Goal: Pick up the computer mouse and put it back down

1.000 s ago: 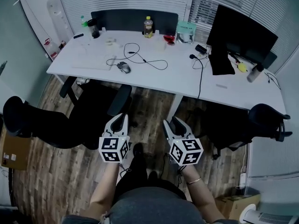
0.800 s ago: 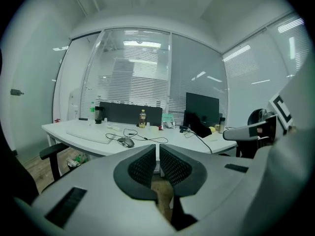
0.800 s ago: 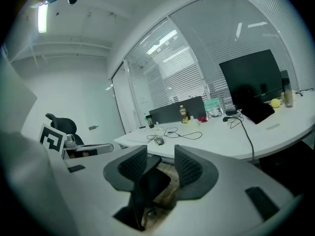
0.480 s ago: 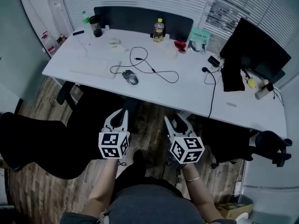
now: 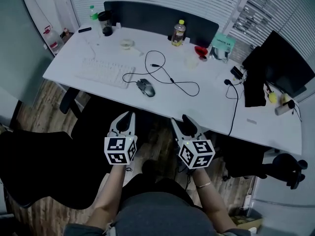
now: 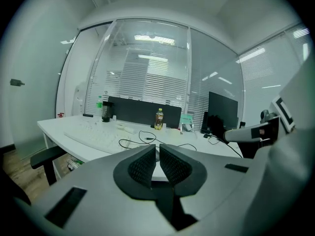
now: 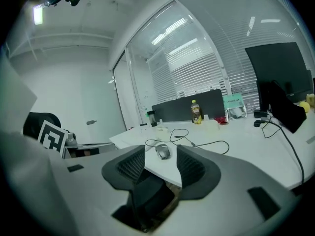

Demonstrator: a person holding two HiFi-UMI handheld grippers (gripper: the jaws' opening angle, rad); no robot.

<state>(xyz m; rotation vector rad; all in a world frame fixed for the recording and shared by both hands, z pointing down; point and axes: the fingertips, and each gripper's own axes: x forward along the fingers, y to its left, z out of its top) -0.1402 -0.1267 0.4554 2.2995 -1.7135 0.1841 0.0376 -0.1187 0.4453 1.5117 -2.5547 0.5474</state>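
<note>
**Inspector:** Where is the computer mouse lying?

**Assessor:** The computer mouse [image 5: 145, 87] is sitting on the white tabletop [image 5: 206, 109] near the front edge, at 11 o'clock from the right gripper [image 5: 186, 121] and well apart from it. Its cable [image 5: 173, 80] is trailing off toward 1 o'clock.

**Inspector:** Jaws?

**Assessor:** The right jaws are standing apart, having just been opening, with nothing between them. The left gripper [image 5: 128, 118] is keeping its jaws all but together, empty.

**Inspector:** Handling?

**Assessor:** I am judging it light, rigid and smooth-shelled, so likely slippery. I am advising a hold across its 2 long sides at mid-body, allowing for cable drag.
</note>
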